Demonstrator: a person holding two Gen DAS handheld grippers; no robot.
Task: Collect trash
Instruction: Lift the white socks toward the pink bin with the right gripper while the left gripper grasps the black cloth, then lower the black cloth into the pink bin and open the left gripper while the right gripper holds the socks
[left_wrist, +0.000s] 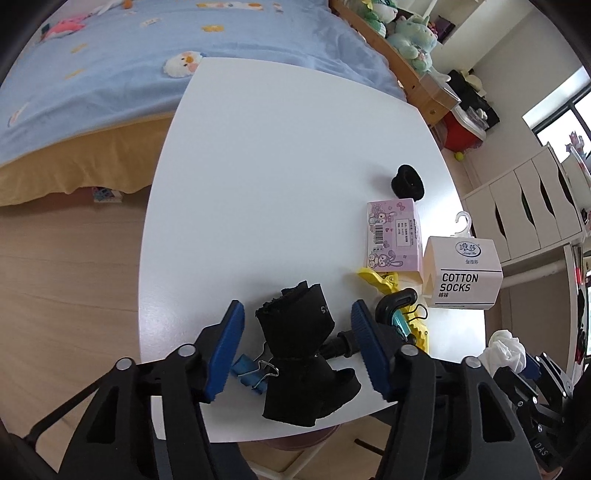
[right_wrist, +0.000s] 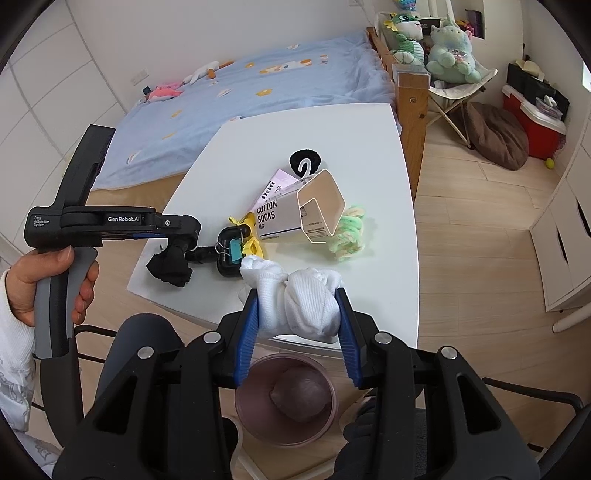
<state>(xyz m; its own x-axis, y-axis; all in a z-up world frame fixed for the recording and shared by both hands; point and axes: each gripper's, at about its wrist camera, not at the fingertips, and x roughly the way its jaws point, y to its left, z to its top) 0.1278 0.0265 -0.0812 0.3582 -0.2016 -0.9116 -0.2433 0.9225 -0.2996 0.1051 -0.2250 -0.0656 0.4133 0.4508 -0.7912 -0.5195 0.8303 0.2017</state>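
A crumpled black sock (left_wrist: 299, 343) lies near the front edge of the white table (left_wrist: 277, 166). My left gripper (left_wrist: 297, 310) straddles it, open, with a gap between each blue pad and the cloth. In the right wrist view a hand (right_wrist: 48, 280) holds the left gripper (right_wrist: 177, 247) over that sock (right_wrist: 170, 269). My right gripper (right_wrist: 297, 295) is shut on a bundled white sock (right_wrist: 306, 310), held off the table's near edge above a round brownish bin (right_wrist: 295, 357) on the floor.
Right of the black sock lie a blue binder clip (left_wrist: 251, 373), a black tool (right_wrist: 229, 254) with a teal clip, a yellow clip (left_wrist: 380, 278), a pink box (left_wrist: 393, 236), a "COTTON SOCKS" box (left_wrist: 465, 273), a black scrunchie (left_wrist: 406, 182) and green fluffy cloth (right_wrist: 349, 232). A bed (left_wrist: 110, 74) stands behind.
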